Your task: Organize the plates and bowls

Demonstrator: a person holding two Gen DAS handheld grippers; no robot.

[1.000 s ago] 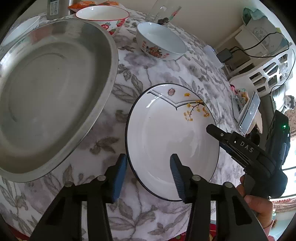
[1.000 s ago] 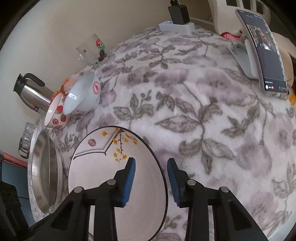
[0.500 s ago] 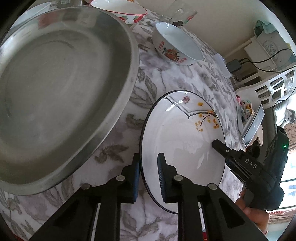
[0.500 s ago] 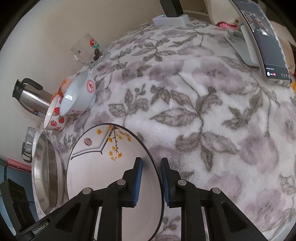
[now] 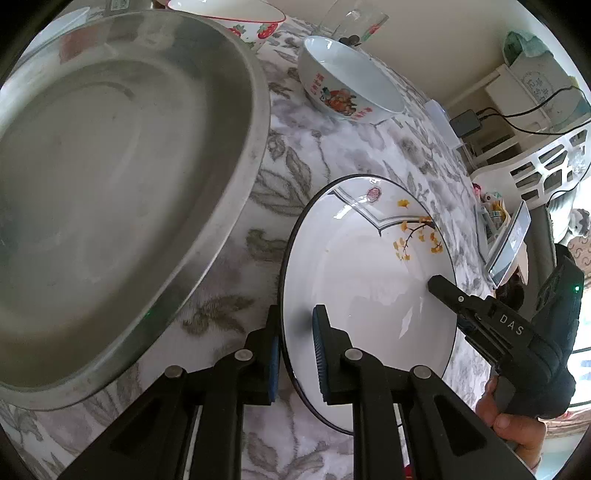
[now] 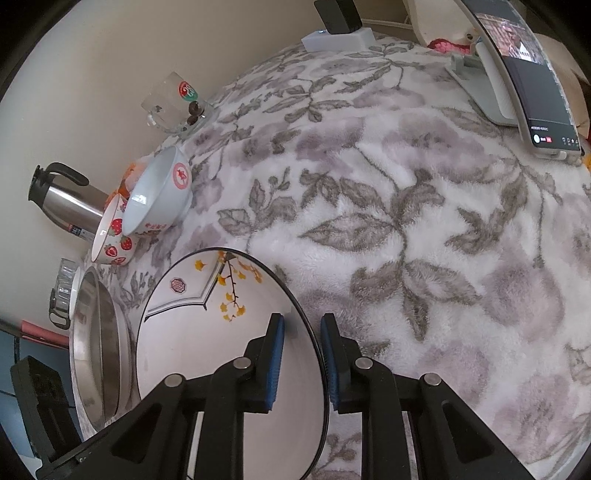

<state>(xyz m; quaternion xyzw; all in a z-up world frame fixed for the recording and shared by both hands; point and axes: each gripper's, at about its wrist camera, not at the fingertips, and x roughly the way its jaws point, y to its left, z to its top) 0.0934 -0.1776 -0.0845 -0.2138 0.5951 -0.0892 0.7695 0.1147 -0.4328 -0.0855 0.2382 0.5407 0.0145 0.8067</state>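
A white plate [image 5: 369,280] with a black rim and yellow blossoms lies on the floral cloth; it also shows in the right wrist view [image 6: 221,332]. My left gripper [image 5: 295,343] is shut on the plate's near-left rim. My right gripper [image 6: 301,354] is shut on its opposite rim, and its finger shows in the left wrist view [image 5: 476,314]. A large steel basin [image 5: 110,177] sits left of the plate. A white bowl with red print [image 5: 343,85] and a strawberry bowl [image 5: 236,14] stand beyond.
A glass mug [image 6: 173,107] and a steel thermos [image 6: 66,199] stand by the wall. A phone on a stand [image 6: 524,77] is at the far right of the table. A power strip [image 6: 340,35] lies at the back edge.
Both grippers have closed from open onto opposite rims of the plate. The left wrist camera has moved closer to the plate and basin.
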